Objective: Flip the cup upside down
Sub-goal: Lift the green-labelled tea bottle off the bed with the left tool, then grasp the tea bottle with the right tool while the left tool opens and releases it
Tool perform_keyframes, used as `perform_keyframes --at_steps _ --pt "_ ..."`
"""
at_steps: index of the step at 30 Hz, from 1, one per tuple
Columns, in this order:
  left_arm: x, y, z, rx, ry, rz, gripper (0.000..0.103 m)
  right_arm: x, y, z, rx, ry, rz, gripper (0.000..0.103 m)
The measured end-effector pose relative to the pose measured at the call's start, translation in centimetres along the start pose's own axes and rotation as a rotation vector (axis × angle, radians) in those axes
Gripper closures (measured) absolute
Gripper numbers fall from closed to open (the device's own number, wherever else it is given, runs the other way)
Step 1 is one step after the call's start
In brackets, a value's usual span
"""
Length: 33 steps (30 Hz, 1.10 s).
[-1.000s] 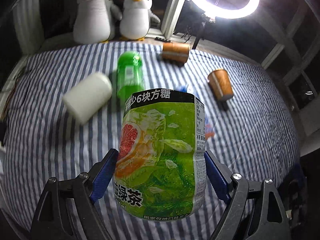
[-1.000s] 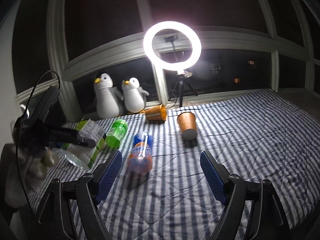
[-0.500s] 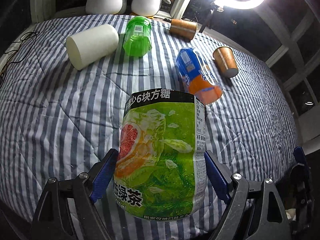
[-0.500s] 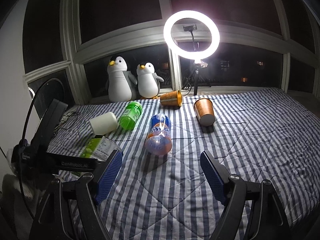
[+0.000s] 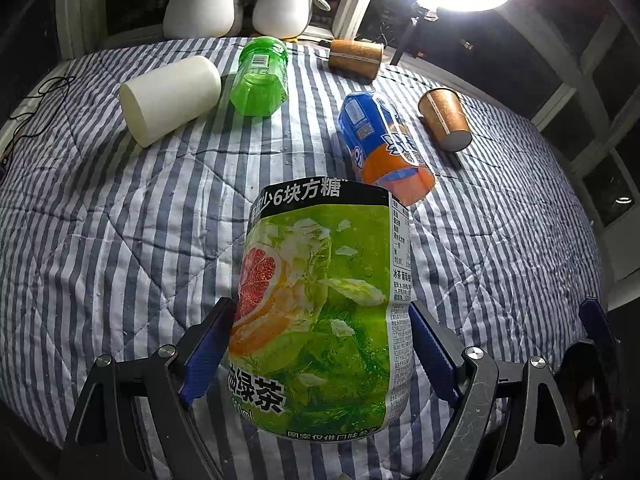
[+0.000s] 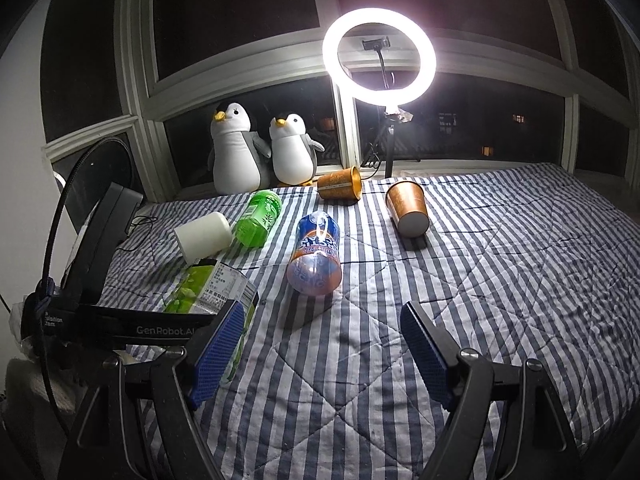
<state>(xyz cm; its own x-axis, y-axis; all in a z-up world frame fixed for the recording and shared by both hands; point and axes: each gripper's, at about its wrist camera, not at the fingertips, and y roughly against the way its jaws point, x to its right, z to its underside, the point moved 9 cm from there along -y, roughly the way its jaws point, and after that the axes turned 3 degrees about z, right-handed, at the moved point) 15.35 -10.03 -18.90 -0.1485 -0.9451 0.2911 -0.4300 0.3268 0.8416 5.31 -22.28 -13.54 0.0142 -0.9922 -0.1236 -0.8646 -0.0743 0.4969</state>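
Note:
A green-tea-labelled cup [image 5: 324, 300] fills the middle of the left wrist view. My left gripper [image 5: 320, 320] is shut on its sides, both blue pads pressing the label. The cup points away along the fingers, over the striped bed cover [image 5: 120, 240]. In the right wrist view the same cup [image 6: 212, 284] sits low at the left, tilted just above the cover. My right gripper [image 6: 322, 344] is open with nothing between its pads, hovering over the near part of the bed.
Lying on the cover are a white cup [image 5: 170, 100], a green cup [image 5: 262, 76], a blue and orange cup [image 5: 384, 144] and two copper cups [image 5: 356, 58] [image 5: 444, 118]. Two plush penguins [image 6: 260, 148] and a ring light [image 6: 378, 54] stand by the window.
My left gripper, still holding the green tea cup, has drawn back and down toward the near left of the bed. The right gripper stayed open while its view swung left.

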Motion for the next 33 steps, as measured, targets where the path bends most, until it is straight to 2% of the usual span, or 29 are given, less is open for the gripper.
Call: perform_keyframes --at_steps 9,16,20,24,33 --pt "0.3 0.6 -0.5 0.038 -0.025 -0.005 0.015 0.1 -0.4 0.1 -0.011 -0.002 -0.001 0.026" --pt "0.0 2.8 -0.6 0.102 -0.048 -0.022 0.015 -0.6 -0.7 0.3 -0.017 0.003 -0.013 0.026" --pt "-0.3 5.1 -1.0 0.165 -0.065 -0.034 0.015 -1.5 -1.0 0.5 -0.025 0.011 -0.024 0.025" --pt "-1.3 8.4 -1.0 0.261 -0.089 -0.078 0.014 -2.6 -1.1 0.8 -0.025 0.017 -0.045 0.015" --pt "-5.5 14.8 0.8 0.417 -0.084 -0.176 0.014 -6.0 -2.1 2.3 -0.061 0.018 -0.09 0.014"
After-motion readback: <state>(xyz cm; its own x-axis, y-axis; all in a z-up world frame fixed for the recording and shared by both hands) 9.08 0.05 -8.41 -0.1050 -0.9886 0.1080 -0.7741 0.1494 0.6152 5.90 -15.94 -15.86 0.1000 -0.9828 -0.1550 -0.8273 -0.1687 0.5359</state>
